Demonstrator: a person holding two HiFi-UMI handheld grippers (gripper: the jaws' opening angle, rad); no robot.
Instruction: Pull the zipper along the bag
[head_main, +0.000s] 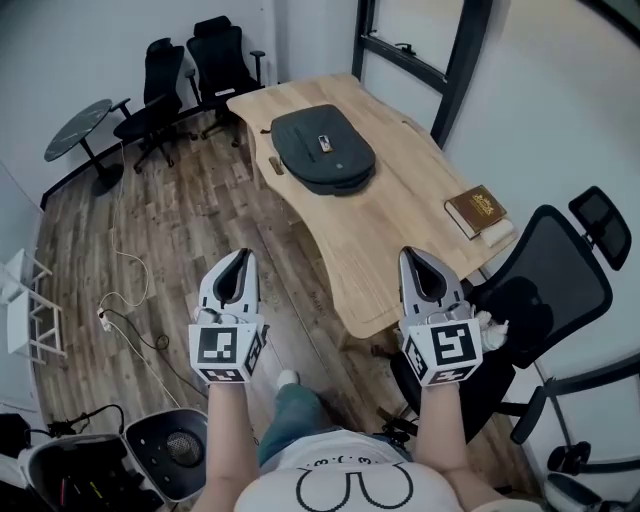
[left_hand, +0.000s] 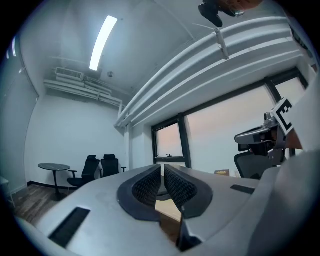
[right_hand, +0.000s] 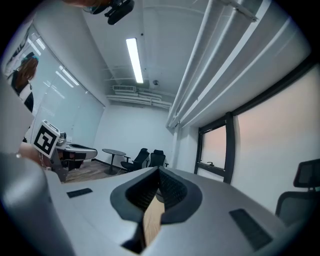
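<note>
Holding left tool (head_main: 240, 258) and right tool (head_main: 414, 258) closed and empty, I see the bag (head_main: 322, 150) on the far bench (head_main: 400, 205).

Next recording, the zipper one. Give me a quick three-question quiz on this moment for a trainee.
1. True or false: the left gripper is clamped on the dark bag.
2. What lies near the right edge of the wooden table? A) brown book B) laptop C) mug
3. Fill in: the jaws of the right gripper are ____.
Key: 1 false: it is empty and held short of the table; 2 A; 3 shut.
</note>
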